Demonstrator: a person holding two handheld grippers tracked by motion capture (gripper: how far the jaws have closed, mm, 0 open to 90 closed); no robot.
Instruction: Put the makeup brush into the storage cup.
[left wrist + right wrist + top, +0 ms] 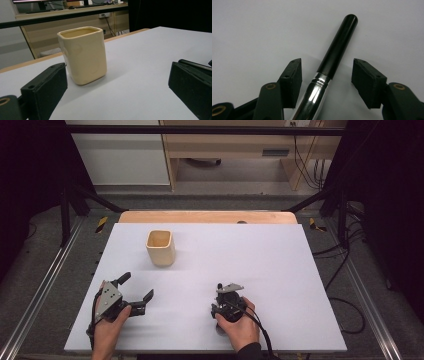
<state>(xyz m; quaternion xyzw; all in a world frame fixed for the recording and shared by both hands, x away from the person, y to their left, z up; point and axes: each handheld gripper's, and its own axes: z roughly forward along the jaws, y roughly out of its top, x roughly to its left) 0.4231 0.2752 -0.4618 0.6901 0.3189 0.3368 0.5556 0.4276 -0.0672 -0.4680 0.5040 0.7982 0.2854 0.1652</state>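
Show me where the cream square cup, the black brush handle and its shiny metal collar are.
Cream square ceramic cup (85, 57), left gripper view, on its front wall.
Glossy black brush handle (339, 42), right gripper view, mid-shaft.
Shiny silver metal collar (313, 96), right gripper view, on its polished band.

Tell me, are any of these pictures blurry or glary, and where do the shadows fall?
High view: even light on the white table, dark surroundings, soft overall. Left gripper view: the cream cup is fairly sharp, casting a faint shadow at its base; the near jaws blur. Right gripper view: bright glare streaks the brush's silver collar; its black handle shows a dull sheen.
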